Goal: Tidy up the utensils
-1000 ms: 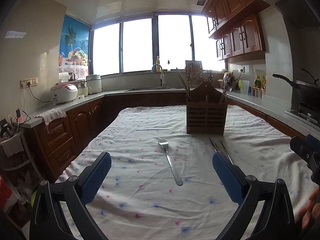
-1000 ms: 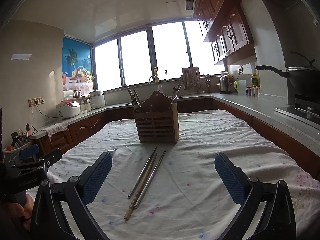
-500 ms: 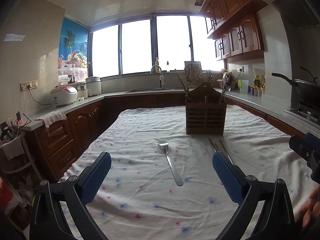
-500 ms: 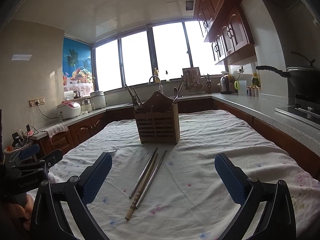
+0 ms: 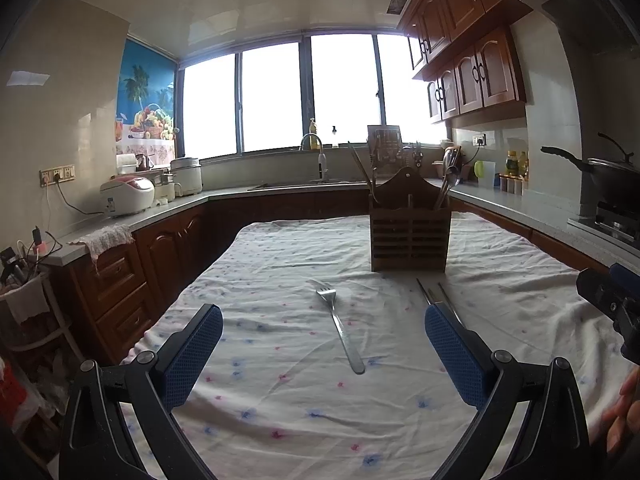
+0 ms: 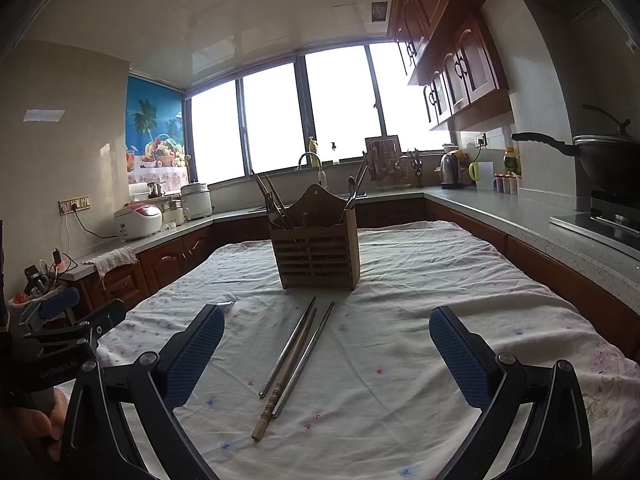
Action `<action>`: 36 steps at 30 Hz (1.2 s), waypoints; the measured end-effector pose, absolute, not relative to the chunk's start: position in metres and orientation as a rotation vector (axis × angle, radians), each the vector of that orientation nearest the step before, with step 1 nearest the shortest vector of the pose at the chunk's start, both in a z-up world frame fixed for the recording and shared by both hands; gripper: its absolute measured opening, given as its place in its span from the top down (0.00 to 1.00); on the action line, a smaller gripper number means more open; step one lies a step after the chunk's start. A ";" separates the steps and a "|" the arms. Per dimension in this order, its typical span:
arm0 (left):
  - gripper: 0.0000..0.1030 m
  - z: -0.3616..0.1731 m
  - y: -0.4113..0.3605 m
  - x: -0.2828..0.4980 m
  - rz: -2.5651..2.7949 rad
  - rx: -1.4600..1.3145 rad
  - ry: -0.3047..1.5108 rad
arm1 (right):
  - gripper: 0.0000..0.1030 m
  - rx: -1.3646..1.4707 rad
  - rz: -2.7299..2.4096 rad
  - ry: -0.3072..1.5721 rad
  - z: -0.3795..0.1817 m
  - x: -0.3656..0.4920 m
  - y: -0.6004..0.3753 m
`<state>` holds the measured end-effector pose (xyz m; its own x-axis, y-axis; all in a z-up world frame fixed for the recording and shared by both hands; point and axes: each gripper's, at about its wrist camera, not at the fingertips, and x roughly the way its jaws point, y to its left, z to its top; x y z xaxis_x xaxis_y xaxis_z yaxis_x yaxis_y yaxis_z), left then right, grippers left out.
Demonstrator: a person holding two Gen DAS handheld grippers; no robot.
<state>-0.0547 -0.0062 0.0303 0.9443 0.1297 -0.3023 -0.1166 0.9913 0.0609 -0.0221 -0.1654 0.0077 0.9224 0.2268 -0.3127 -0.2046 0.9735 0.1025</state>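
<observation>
Cloth (image 5: 304,420) with small printed flowers covers the table, and the wooden utensil caddy (image 5: 409,236) stands upright on it as the landmark. In front of the caddy and a little to its left lies a metal fork (image 5: 340,326), tines toward the caddy. The left gripper (image 5: 323,354) hangs above the cloth with its blue pads spread wide and empty, the fork's handle between them in the picture but not touched. In front of the caddy, three chopsticks (image 6: 296,354) lie side by side, two of metal and one of bamboo; in the left wrist view the right blue pad hides their near ends. The right gripper (image 6: 326,356) is likewise wide apart, holding nothing. Utensils (image 6: 272,202) stick out of the caddy, too dark to identify.
</observation>
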 end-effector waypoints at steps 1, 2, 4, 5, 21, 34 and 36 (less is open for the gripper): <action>0.01 0.030 -0.006 -0.055 0.124 0.042 0.311 | 0.00 0.068 0.222 0.329 0.008 -0.022 -0.166; 0.01 0.030 -0.006 -0.055 0.121 0.042 0.312 | 0.00 0.068 0.222 0.328 0.008 -0.022 -0.165; 0.01 0.030 -0.007 -0.055 0.117 0.039 0.313 | 0.00 0.068 0.222 0.330 0.007 -0.022 -0.165; 0.01 0.031 -0.007 -0.055 0.117 0.040 0.314 | 0.00 0.068 0.222 0.331 0.007 -0.022 -0.165; 0.01 0.032 -0.011 -0.052 0.110 0.037 0.316 | 0.00 0.070 0.221 0.328 0.008 -0.022 -0.165; 0.01 0.031 -0.015 -0.044 0.093 0.032 0.333 | 0.00 0.071 0.213 0.342 0.007 -0.015 -0.166; 0.01 0.032 -0.014 -0.043 0.086 0.027 0.337 | 0.00 0.071 0.211 0.345 0.007 -0.013 -0.165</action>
